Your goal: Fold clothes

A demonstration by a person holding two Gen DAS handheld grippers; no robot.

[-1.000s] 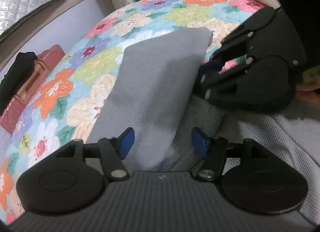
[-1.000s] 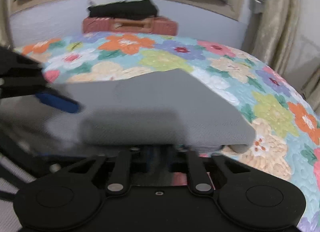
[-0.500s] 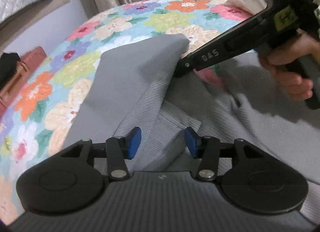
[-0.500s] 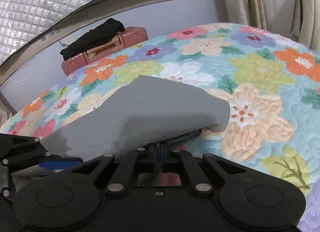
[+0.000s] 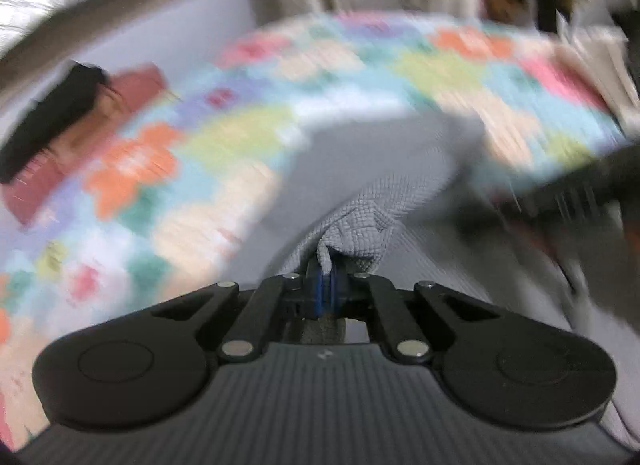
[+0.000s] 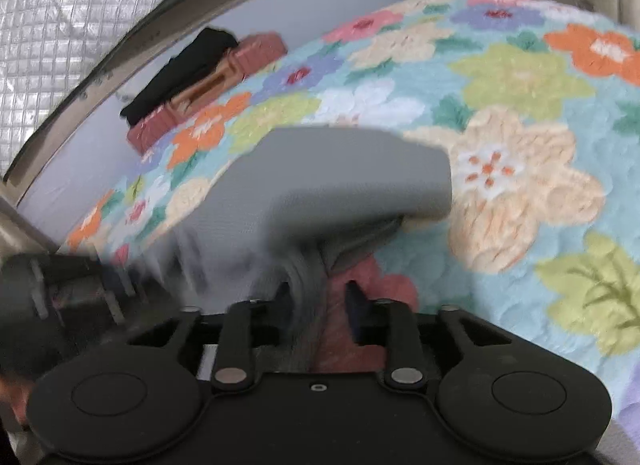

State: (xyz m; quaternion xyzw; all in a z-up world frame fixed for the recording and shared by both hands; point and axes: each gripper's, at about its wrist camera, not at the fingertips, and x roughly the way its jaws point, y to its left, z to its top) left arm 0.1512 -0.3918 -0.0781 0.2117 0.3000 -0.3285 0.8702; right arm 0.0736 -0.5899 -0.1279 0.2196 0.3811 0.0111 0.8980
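- I see the floral quilted bedspread (image 6: 520, 77) filling both views, blurred in the left one.
- The grey waffle-knit garment (image 6: 340, 173) lies on it, its folded end raised toward the far edge.
- My left gripper (image 5: 325, 285) is clamped tight on a bunched fold of that garment.
- My right gripper (image 6: 318, 297) stands parted, grey cloth hanging between its fingers.
- A reddish-brown case (image 6: 224, 77) sits at the far edge.

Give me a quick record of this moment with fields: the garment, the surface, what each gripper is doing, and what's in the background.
garment: grey knit garment, partly folded over itself
surface: floral quilt on a bed
left gripper: shut, pinching a bunch of the grey fabric
right gripper: open, fabric lying between its fingers
background: reddish case with a black cloth on it, by the wall
image quality: left view heavily blurred
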